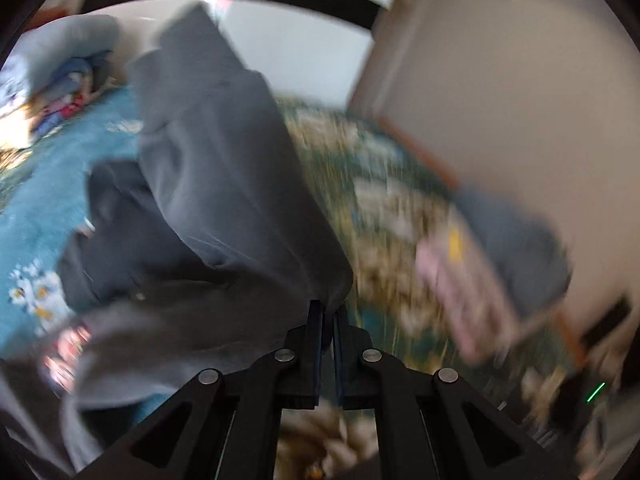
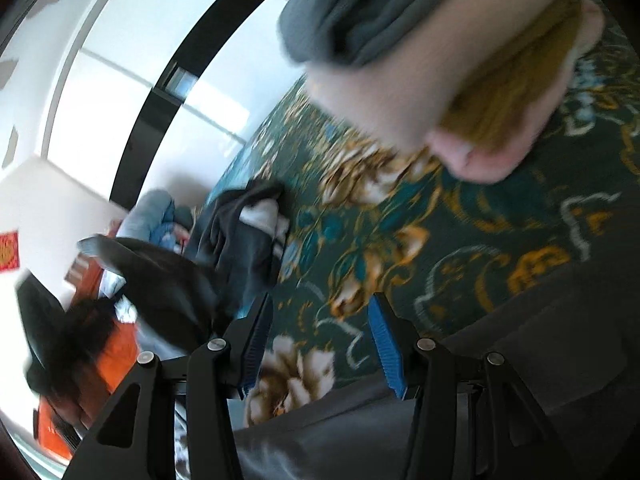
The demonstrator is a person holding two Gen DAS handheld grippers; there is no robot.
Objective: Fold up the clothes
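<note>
While the grey garment [image 1: 208,168] hangs lifted off the bed, one edge of it is pinched in the left gripper [image 1: 328,312], whose fingers are closed tight on the fabric. From that pinch it runs up and away in a long, twisted drape; its lower folds bunch over the blue part of the floral bedspread [image 1: 44,208], toward the bed's left side (heavy motion blur in the left wrist view, so the details are soft).

Right gripper [image 2: 320,320]: fingers about half open, nothing between the blue pads [image 2: 386,344], only the dark green floral bedspread [image 2: 460,240] showing through the gap. Grey cloth [image 2: 520,360] lies under and beside its right finger, not clamped.

Further out in the right wrist view, a dark clothes pile [image 2: 244,236] sits near the bed's far edge, next to a bluish bundle [image 2: 156,216]. A grey-blue folded item [image 2: 360,12] rests on a pale cushion [image 2: 420,92] at the upper part of the bed.

Left wrist view, right side: a blue-grey pillow [image 1: 520,248] and a pink item [image 1: 452,292] near the bed's edge, against the wall [image 1: 500,100].
</note>
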